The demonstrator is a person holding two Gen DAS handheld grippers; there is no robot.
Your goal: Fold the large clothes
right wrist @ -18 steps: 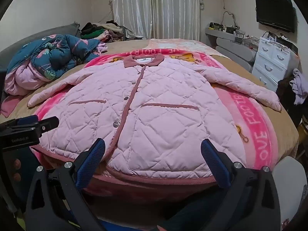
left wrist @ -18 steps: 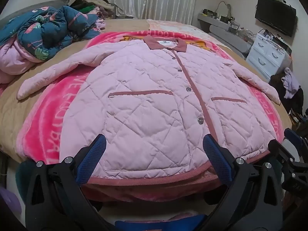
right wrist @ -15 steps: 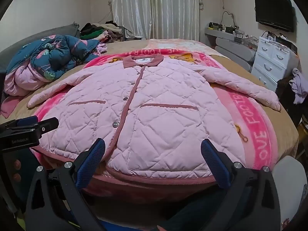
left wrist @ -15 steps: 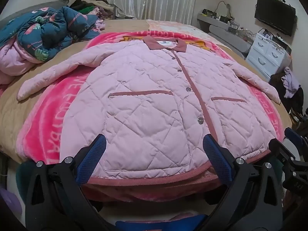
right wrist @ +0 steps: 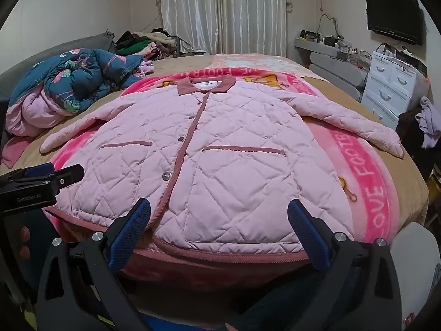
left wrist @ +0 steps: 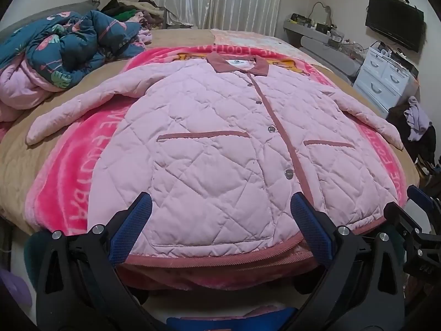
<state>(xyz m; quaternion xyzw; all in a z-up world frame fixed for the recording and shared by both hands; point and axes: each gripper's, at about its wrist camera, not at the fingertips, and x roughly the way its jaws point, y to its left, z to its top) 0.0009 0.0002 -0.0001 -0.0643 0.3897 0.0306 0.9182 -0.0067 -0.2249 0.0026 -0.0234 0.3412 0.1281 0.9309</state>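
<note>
At the bottom of each wrist view a gripper stands with its jaws spread wide and nothing between them: the left gripper [left wrist: 220, 229] hovers just short of the hem at lower centre, the right gripper [right wrist: 220, 229] likewise. The jacket [left wrist: 234, 143] lies buttoned and face up across the middle of the frame on a pink blanket [left wrist: 82, 165], hem nearest, collar [left wrist: 237, 64] farthest, both sleeves spread outward. No fold looks begun, so the step in hand is likely the first grasp; it would go best if each gripper pinches through the full quilted thickness, and brings a sleeve or side across without dragging the blanket. Beyond lie a heap of bedding [left wrist: 63, 55] at upper left and curtains [left wrist: 220, 0] at top centre. The left view shows the left sleeve full length; the right view shows the right sleeve [right wrist: 358, 129] more fully, and the left gripper at its left edge.
</note>
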